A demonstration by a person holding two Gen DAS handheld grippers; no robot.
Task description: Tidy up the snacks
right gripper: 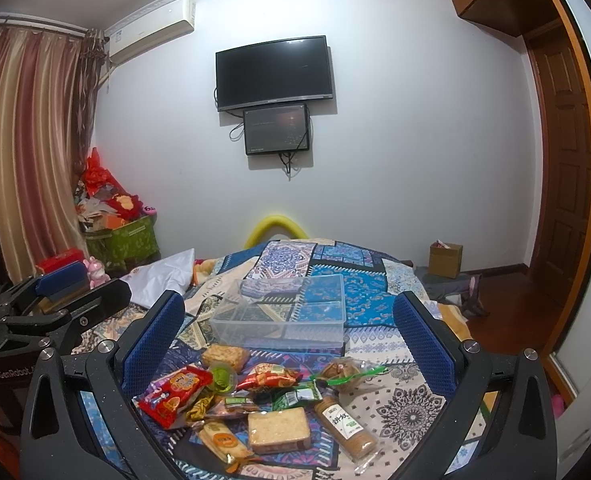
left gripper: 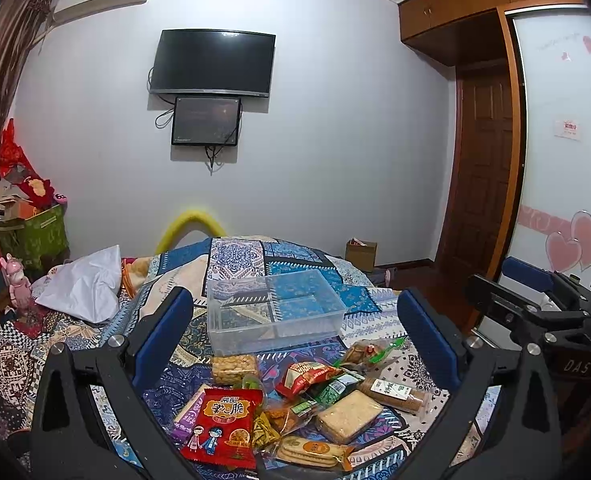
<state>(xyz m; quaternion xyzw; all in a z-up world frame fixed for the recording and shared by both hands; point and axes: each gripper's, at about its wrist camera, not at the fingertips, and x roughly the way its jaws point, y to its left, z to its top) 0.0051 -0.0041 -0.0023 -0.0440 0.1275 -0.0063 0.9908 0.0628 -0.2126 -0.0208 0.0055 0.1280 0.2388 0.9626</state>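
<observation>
Two grippers, jaws wide; snacks (right gripper: 255, 400) w/ bin (right gripper: 279, 312) behind.

A dark television (right gripper: 273, 71) hangs on the white wall with a smaller screen (right gripper: 276, 129) just beneath it, an air conditioner (right gripper: 151, 28) up to its left beside striped curtains (right gripper: 23, 140), and a cardboard box (right gripper: 445, 259) on the floor low to its right.

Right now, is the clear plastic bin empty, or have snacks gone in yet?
Empty. The quilt pattern shows through the clear bin with nothing inside; the snacks all lie on the quilt in front of it.
</observation>
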